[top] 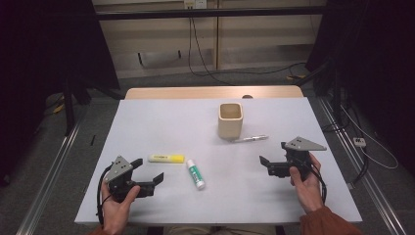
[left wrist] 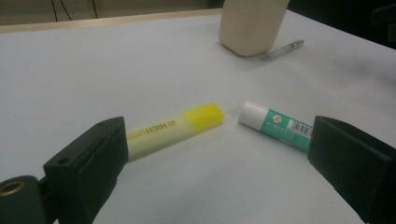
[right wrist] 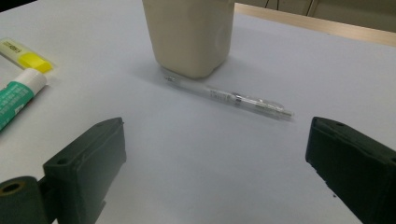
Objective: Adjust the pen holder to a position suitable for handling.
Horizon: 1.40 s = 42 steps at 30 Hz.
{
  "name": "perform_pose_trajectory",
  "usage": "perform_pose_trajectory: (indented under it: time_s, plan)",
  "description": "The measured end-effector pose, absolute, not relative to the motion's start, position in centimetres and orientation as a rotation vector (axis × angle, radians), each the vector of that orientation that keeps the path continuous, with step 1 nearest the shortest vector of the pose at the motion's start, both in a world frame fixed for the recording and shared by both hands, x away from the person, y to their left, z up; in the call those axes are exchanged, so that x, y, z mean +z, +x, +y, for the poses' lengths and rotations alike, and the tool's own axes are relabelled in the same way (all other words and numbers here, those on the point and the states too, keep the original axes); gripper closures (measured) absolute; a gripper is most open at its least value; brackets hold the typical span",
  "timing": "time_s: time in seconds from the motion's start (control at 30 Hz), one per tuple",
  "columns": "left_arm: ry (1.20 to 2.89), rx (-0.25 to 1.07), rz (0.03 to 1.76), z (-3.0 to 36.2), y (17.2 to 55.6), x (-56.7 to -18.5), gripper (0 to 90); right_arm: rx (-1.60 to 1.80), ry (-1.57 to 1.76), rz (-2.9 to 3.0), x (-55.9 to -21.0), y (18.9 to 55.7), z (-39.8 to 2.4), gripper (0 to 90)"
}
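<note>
High view: a white table stands on a grey floor, with a strip of bare wood along its far edge. Dark curtains hang at both sides of the room, a pale panelled wall closes the back, and black cables trail across the floor before it.

Taking the cup as landmark, a beige square one set far of the table's middle: well to its near left the left gripper sits in a hand by the near edge, jaws spread wide and holding nothing. Between that gripper and the cup lies a yellow highlighter, and just right of its cap a glue stick with a green label and white cap; the left gripper view shows the two caps near each other but apart. Just beside the cup's near right corner lies a clear pen; in the right gripper view its tip reaches close to the cup's base. Farther to the cup's near right, the right gripper is held in the other hand, jaws likewise spread and empty, above bare tabletop. A rust sleeve shows at that wrist.
</note>
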<state>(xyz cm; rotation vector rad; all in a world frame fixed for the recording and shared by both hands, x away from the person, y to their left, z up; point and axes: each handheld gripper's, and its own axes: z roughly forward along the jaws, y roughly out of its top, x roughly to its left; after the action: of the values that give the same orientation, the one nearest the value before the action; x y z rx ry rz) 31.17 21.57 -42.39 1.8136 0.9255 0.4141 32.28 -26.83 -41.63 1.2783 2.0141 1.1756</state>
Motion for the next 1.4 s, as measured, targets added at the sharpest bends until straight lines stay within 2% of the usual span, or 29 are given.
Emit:
perform_pose_trajectory:
  time_s: [0.23, 0.43, 0.53, 1.0, 1.33, 1.4]
  plan:
    - [1.807, 0.416, 0.934, 21.6, 31.1, -42.4, 5.0, 1.203, 1.260, 2.024, -39.8, 34.6, -26.3, 5.0]
    - [1.825, 0.441, 0.931, 21.4, 31.0, -42.5, 5.5, 1.253, 1.279, 2.004, -38.7, 37.4, -26.1, 9.8]
    - [1.830, 0.432, 0.919, 21.3, 31.0, -42.5, 5.6, 1.256, 1.253, 2.015, -38.2, 39.2, -25.7, 7.3]
    - [1.837, 0.427, 0.921, 21.3, 31.0, -42.5, 5.6, 1.262, 1.219, 2.088, -36.3, 44.2, -24.3, 11.5]
    - [1.844, 0.425, 0.914, 21.3, 31.0, -42.5, 5.6, 1.198, 1.232, 2.166, -36.1, 49.1, -22.8, 17.6]
    - [1.846, 0.423, 0.914, 21.3, 30.9, -42.5, 5.6, 1.187, 1.238, 2.182, -36.2, 49.9, -22.4, 21.2]
